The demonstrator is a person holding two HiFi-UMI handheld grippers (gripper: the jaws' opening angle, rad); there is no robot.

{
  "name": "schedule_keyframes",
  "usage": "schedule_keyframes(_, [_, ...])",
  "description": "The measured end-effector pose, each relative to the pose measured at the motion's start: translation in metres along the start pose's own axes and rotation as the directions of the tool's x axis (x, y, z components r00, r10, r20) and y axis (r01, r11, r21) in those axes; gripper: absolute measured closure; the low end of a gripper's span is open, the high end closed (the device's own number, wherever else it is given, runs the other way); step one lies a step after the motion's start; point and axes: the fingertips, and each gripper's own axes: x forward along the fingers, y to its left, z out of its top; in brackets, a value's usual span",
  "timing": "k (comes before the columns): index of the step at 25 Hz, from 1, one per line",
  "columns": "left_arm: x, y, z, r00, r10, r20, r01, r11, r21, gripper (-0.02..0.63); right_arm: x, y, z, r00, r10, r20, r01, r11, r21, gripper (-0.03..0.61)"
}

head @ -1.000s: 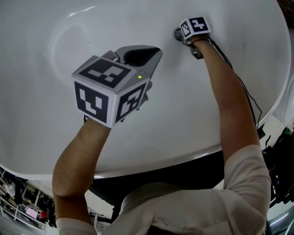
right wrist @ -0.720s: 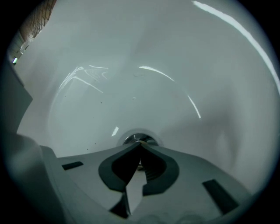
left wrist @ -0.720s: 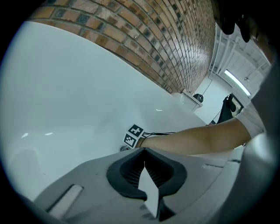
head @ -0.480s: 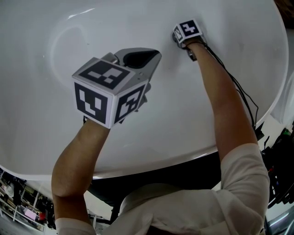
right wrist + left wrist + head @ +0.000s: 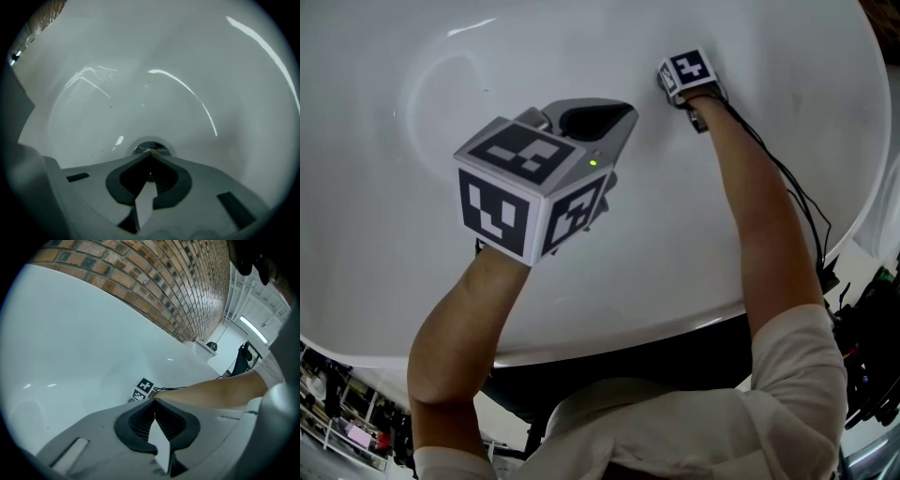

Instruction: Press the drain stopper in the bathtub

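**Operator:** Fingers [image 5: 202,180] on my right gripper [image 5: 151,153] are closed tip to tip with nothing held. The point sits at the drain stopper [image 5: 148,146], low in the bathtub [image 5: 384,244]. I judge they're closed so they press as one blunt tip.

**Observer:** And your left gripper [image 5: 154,401]?

**Operator:** Also closed and empty, held up well apart from the drain. My head view hides the stopper beneath the marker cube [image 5: 689,70]. Only the right gripper view shows it.
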Motion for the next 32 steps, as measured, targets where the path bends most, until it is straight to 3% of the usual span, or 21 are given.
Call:
schedule_keyframes(8, [-0.003, 0.0, -0.002, 1.0, -0.006, -0.014, 0.006, 1.0, 0.006, 0.607, -0.002, 0.001, 0.009, 0.999, 0.039, 0.027, -0.04, 0.999, 0.033, 0.561])
schedule_keyframes(13, [-0.004, -0.001, 0.0, 1.0, -0.009, -0.013, 0.009, 1.0, 0.014, 0.607, -0.002, 0.003, 0.01, 0.999, -0.002, 0.034, 0.002, 1.0, 0.001, 0.56])
schedule_keyframes(20, [-0.008, -0.003, 0.011, 1.0, -0.002, 0.013, 0.001, 1.0, 0.03, 0.607, -0.013, 0.002, 0.01, 0.998, 0.032, 0.046, -0.032, 0.999, 0.013, 0.56])
schedule_keyframes(32, [-0.002, 0.003, 0.01, 1.0, 0.014, 0.028, -0.015, 0.998, 0.063, 0.607, -0.033, 0.0, 0.022, 0.997, -0.01, 0.081, 0.011, 1.0, -0.006, 0.561])
